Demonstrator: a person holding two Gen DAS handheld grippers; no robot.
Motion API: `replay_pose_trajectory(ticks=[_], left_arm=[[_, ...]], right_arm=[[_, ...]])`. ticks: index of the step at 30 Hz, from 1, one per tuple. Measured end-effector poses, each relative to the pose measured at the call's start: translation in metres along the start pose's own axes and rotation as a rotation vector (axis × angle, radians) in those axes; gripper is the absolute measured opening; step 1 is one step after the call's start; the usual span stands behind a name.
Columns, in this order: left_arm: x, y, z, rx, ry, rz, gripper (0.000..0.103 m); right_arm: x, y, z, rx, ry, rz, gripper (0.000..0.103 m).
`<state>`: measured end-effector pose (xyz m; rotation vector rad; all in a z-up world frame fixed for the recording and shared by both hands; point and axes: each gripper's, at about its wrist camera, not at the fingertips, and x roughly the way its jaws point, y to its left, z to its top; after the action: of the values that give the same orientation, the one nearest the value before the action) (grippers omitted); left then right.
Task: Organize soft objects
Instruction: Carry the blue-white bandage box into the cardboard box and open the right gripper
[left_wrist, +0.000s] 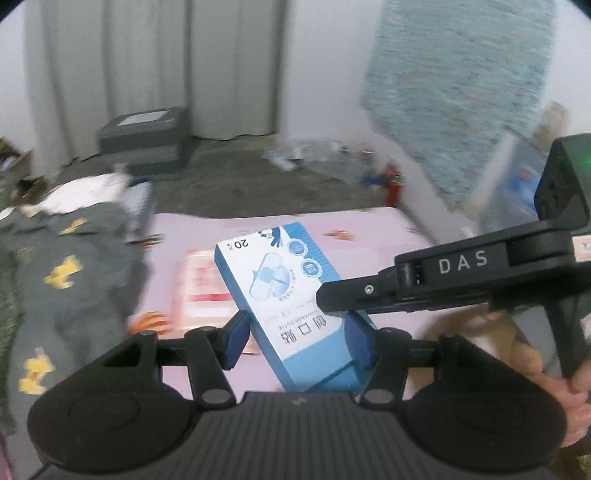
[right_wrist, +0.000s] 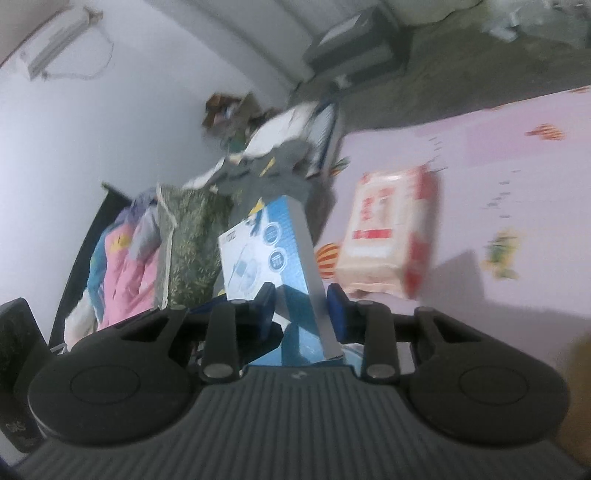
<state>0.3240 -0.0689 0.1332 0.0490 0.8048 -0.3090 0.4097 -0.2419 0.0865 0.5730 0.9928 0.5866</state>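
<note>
Grey clothes (left_wrist: 66, 266) – soft, crumpled heap | left gripper (left_wrist: 299, 339) clamps glossy blue box (left_wrist: 291, 295) over pink sheet (left_wrist: 369, 229) | right gripper (right_wrist: 301, 310) pinches the same box – crinkly tissue pack (right_wrist: 388, 236) beside it

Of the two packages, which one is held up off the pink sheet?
The blue box, between both grippers' pads; the red-and-white pack lies flat on the sheet.
</note>
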Motion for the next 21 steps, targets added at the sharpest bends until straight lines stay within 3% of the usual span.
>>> replay_pose_trajectory(ticks=[12, 17, 21], left_arm=[[0.044, -0.198, -0.017, 0.202, 0.091, -0.272, 0.057], [0.08, -0.25, -0.024, 0.239, 0.132, -0.327, 0.058], [0.115, -0.27, -0.035, 0.247, 0.199, -0.343, 0.063]], right_arm=[[-0.196, -0.149, -0.08, 0.238, -0.175, -0.183, 0.03], [-0.239, -0.199, -0.101, 0.299, -0.228, -0.275, 0.03], [-0.243, -0.228, -0.109, 0.297, -0.238, -0.38, 0.031]])
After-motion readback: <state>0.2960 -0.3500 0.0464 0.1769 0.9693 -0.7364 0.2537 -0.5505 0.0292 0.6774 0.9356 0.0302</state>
